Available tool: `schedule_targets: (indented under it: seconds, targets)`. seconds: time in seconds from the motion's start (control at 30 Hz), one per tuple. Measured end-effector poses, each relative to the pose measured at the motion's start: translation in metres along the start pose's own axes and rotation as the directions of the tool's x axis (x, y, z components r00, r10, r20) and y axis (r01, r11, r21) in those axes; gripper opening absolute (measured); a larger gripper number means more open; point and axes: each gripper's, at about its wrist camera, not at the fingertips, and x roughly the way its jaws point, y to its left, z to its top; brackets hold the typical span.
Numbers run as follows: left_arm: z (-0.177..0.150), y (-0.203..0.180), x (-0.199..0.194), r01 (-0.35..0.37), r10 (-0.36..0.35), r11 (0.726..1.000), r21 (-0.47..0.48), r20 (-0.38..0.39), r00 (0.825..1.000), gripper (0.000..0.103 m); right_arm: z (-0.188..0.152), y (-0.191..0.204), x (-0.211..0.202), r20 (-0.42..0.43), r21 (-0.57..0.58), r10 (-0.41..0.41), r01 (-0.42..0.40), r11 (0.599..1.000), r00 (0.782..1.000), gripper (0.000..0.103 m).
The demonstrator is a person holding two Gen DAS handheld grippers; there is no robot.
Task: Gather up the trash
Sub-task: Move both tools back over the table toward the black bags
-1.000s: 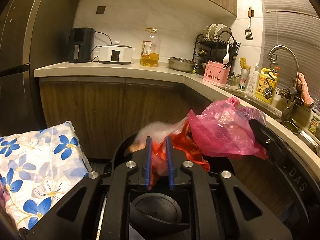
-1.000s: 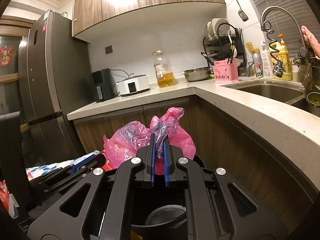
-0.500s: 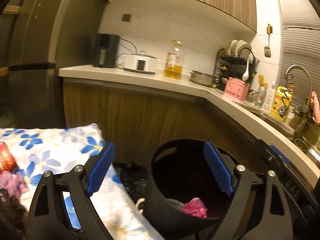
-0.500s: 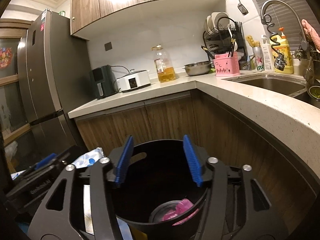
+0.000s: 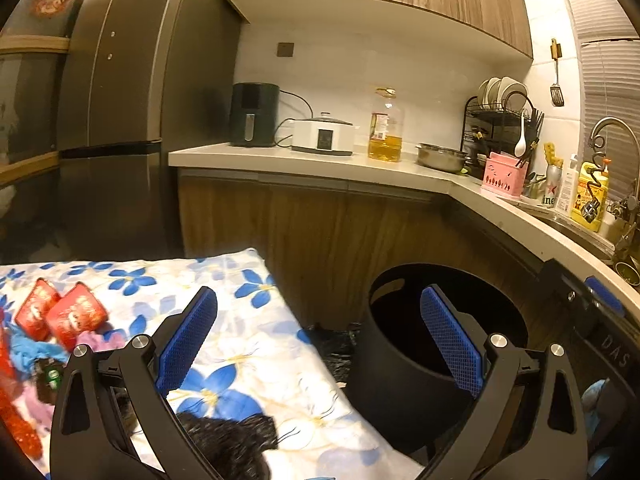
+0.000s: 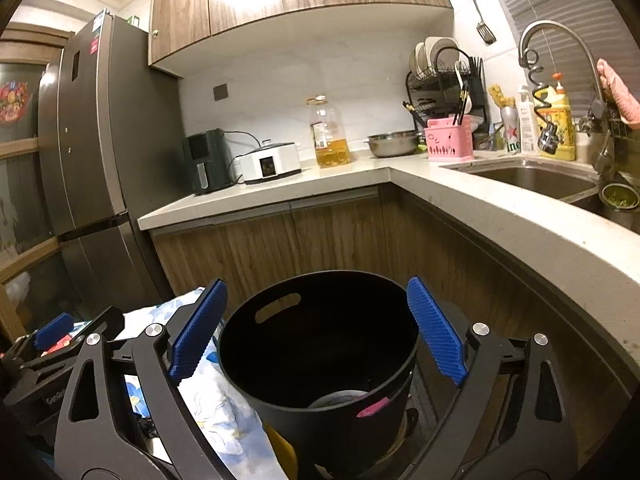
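A black round trash bin (image 6: 320,360) stands on the floor by the cabinets; it also shows in the left wrist view (image 5: 420,360). A bit of pink bag (image 6: 372,407) lies inside it. My right gripper (image 6: 316,336) is open and empty just above the bin's rim. My left gripper (image 5: 320,340) is open and empty, between the bin and a floral cloth surface (image 5: 248,352). On that cloth lie two red packets (image 5: 64,316), blue and purple scraps (image 5: 36,354) and a black shaggy piece (image 5: 228,440).
A black bag (image 5: 332,344) lies on the floor between cloth and bin. Wooden cabinets (image 6: 320,240) and an L-shaped counter (image 6: 500,216) stand behind. A fridge (image 5: 116,120) is at the left, a sink (image 6: 532,176) at the right.
Both grippers opened and dropped the pink and red bags into the bin. The left gripper then swung left toward the floral cloth. The right gripper stayed over the bin.
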Motion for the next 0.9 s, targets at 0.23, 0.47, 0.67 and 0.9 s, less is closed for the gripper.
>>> schedule_targets:
  seconds: [0.23, 0.47, 0.67, 0.9]
  targets:
    - [-0.006, 0.013, -0.020, -0.020, 0.020, 1.000, -0.010, -0.002, 1.000, 0.097, -0.003, 0.013, -0.018, 0.005, -0.013, 0.000, 0.000, 1.000, 1.000, 0.091]
    - [-0.013, 0.038, -0.045, -0.062, 0.063, 0.998, -0.028, 0.015, 0.998, 0.097, -0.012, 0.029, -0.037, 0.009, -0.019, 0.017, -0.017, 1.000, 1.000, 0.091]
    - [-0.029, 0.074, -0.072, -0.148, 0.149, 0.988, -0.048, 0.031, 0.988, 0.097, -0.027, 0.049, -0.051, -0.005, -0.024, 0.056, -0.056, 0.998, 0.998, 0.091]
    - [-0.045, 0.112, -0.094, -0.219, 0.222, 0.972, -0.090, 0.025, 0.975, 0.097, -0.045, 0.071, -0.063, -0.011, -0.009, 0.117, -0.117, 0.993, 0.993, 0.091]
